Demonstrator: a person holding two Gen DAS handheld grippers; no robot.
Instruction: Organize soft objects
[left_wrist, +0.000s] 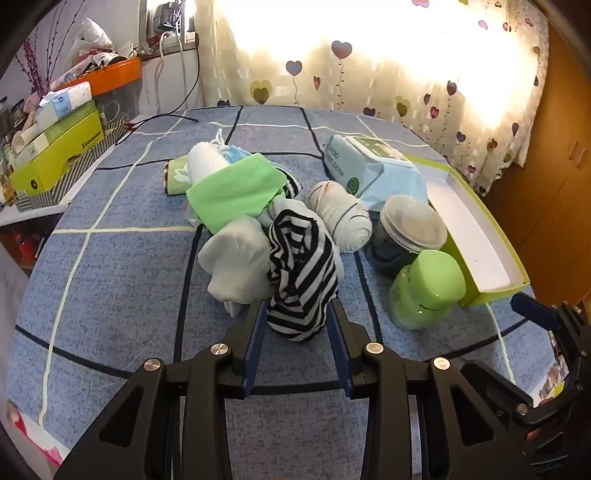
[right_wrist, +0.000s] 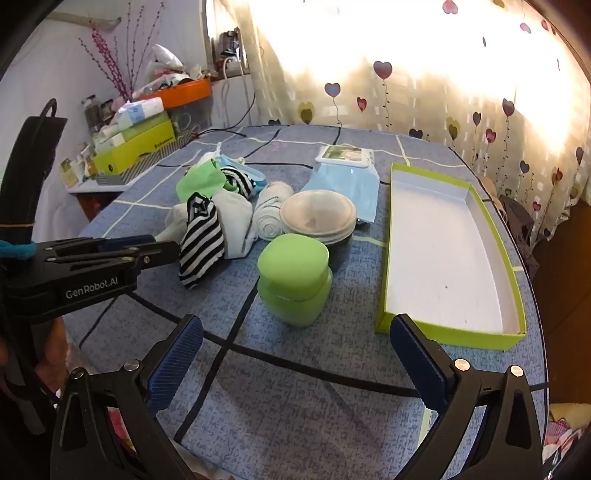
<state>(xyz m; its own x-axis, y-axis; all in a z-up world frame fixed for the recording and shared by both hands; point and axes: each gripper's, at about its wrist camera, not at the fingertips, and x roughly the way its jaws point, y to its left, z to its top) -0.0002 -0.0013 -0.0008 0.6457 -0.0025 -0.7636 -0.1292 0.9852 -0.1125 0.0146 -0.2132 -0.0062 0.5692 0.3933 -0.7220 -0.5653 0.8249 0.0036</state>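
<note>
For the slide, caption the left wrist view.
Left tool grips a striped sock on the blue bedsheet.

before my left tongs (left_wrist: 297, 314) lies a sock (left_wrist: 301, 273); jar (right_wrist: 293, 284) at right, box (right_wrist: 454, 254) beyond, all on the bed (right_wrist: 295, 387).

The dark jar (left_wrist: 402, 236) sits half hidden behind the green jar (left_wrist: 424, 291).

Free room: bare blue desk (right_wrist: 295, 398) in front of the right claw (right_wrist: 295, 362), whose jaws stand wide with nothing between them. The lime box (right_wrist: 452, 334) interior is open from above.

Obstacles: green jar (right_wrist: 293, 284) just ahead; behind it a clear-lidded tub (right_wrist: 317, 216), a wipes pack (right_wrist: 343, 177) and a crowded sock heap (right_wrist: 229, 218). The left claw (left_wrist: 297, 314) blocks the left side.
</note>
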